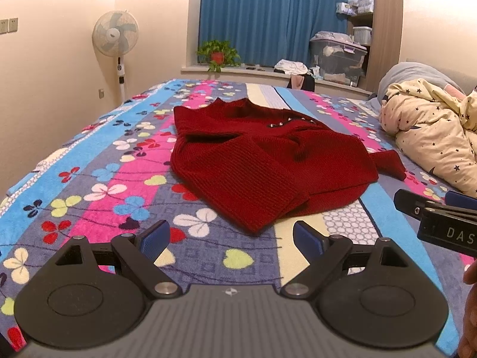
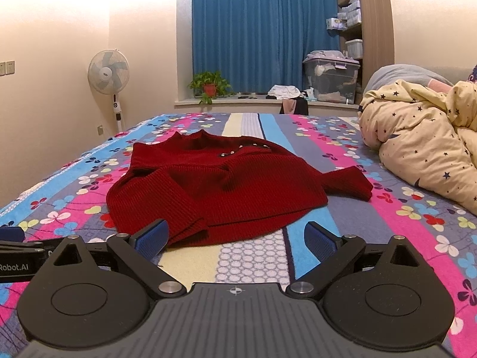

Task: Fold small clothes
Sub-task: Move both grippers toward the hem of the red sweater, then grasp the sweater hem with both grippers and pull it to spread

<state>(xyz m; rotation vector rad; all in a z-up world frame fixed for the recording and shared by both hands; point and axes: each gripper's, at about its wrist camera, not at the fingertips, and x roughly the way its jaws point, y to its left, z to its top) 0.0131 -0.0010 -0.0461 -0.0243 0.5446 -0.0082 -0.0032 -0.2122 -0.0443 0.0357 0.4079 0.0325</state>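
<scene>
A dark red knit sweater [image 1: 265, 155] lies on the flowered bedspread [image 1: 89, 179], with its left sleeve folded across the body and its right sleeve sticking out to the right. It also shows in the right wrist view [image 2: 214, 185]. My left gripper [image 1: 231, 240] is open and empty, just short of the sweater's near hem. My right gripper [image 2: 235, 240] is open and empty, its left pad close to the hem. The right gripper's body shows at the right edge of the left wrist view [image 1: 441, 217].
A cream star-print duvet [image 2: 423, 149] is bunched on the bed's right side. A standing fan [image 2: 108, 73] is by the left wall. A potted plant [image 2: 208, 86], a storage bin [image 2: 331, 76] and blue curtains are behind the bed.
</scene>
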